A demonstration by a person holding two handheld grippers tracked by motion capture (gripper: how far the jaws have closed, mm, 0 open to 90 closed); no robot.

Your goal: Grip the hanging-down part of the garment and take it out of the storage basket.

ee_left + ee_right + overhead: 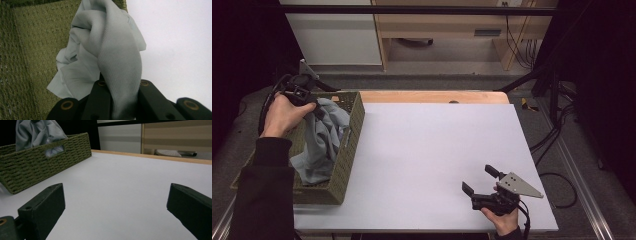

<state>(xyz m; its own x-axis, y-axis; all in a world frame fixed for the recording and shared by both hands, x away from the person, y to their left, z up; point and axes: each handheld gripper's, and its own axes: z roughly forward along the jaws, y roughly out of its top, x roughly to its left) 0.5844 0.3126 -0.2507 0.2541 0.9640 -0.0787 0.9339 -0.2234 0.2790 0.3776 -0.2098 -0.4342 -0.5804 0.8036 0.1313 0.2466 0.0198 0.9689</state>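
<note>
Left hand-held gripper [117, 105] clamped on pale grey crumpled cloth [324, 137], lifting it above olive woven basket [354, 130] at white counter [437, 150] left edge; cloth hangs lengthwise, tail probably inside. Right hand-held gripper [478, 181] wide open, empty, well apart.

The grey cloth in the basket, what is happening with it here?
A person works at the white table with a two-jaw tool in each hand. The left gripper is shut on the grey cloth, which bunches up from the green woven basket at the table's left edge; much of the cloth is inside the basket. The right gripper rests near the table's front right with its jaws wide apart and nothing between them.
</note>
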